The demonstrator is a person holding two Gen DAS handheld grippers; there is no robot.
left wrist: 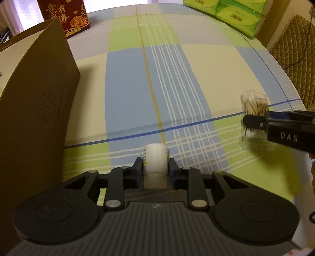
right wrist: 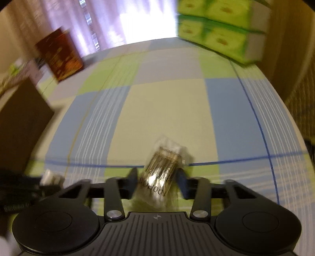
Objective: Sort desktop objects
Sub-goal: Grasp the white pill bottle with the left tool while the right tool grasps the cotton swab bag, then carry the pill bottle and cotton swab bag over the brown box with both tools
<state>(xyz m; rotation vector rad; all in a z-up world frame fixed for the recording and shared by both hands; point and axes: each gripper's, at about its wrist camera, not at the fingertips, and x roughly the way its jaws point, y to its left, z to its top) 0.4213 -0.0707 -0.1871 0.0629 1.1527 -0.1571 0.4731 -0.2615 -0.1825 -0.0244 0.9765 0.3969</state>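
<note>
A small white plastic bottle (left wrist: 155,160) lies lengthwise between the pads of my left gripper (left wrist: 155,167), which is shut on it just above the checked tablecloth (left wrist: 177,78). My right gripper (right wrist: 157,182) is shut on a clear packet of cotton swabs (right wrist: 163,171), tilted in the jaws and held above the cloth. In the left wrist view that packet of cotton swabs (left wrist: 255,107) and the right gripper (left wrist: 245,120) come in from the right edge. The right wrist view shows the white bottle (right wrist: 51,177) at the lower left, blurred.
A tall brown cardboard box (left wrist: 37,102) stands close on the left. Behind it is a red box with gold characters (left wrist: 65,15). Green tissue packs (left wrist: 236,13) sit at the far right corner. A quilted chair back (left wrist: 295,53) rises beyond the table's right edge.
</note>
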